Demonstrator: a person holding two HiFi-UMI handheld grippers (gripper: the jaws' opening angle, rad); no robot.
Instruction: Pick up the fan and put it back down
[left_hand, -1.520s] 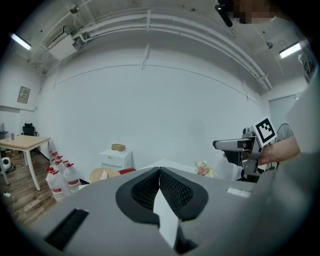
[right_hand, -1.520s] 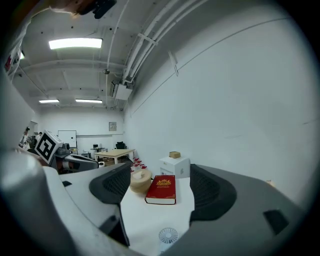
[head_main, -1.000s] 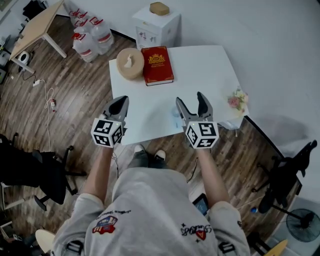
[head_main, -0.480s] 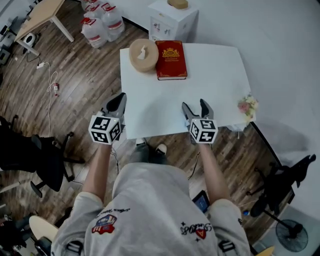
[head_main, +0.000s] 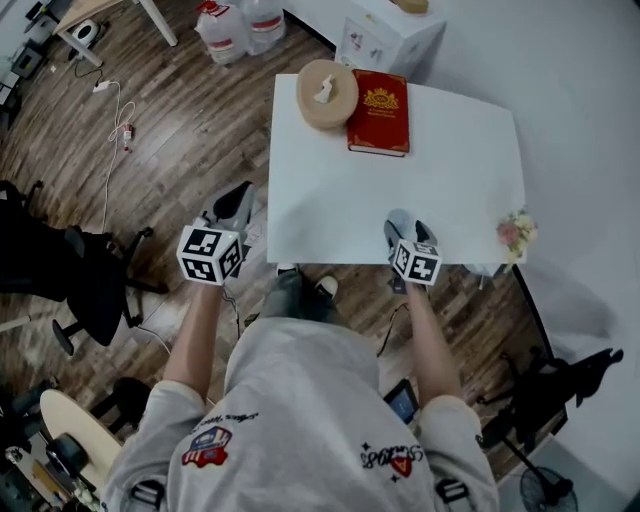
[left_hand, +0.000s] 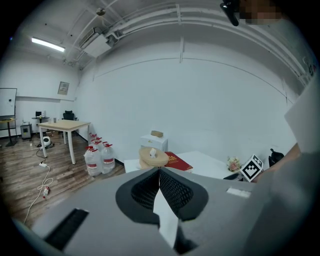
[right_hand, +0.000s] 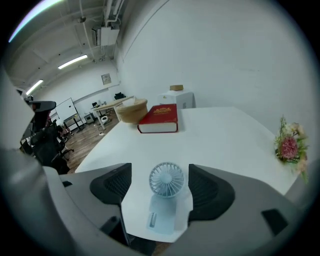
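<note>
The right gripper hangs at the near edge of the white square table with its jaws spread and holding nothing. Between them the small pale-blue handheld fan appears to lie flat on the tabletop, with a gap at each side. Its long axis runs straight out from the gripper, round head far, handle near, so I reckon closing across the handle is all the pickup needs. The left gripper is pinched shut and empty, off the table's left edge above the wooden floor, well away from the fan; the right one is plainly nearer. Against a second ago, the right gripper has drawn back toward the near edge and its jaws look narrower from above. The table, the red hardback book and the round tan tissue box sit higher in the head view.
</note>
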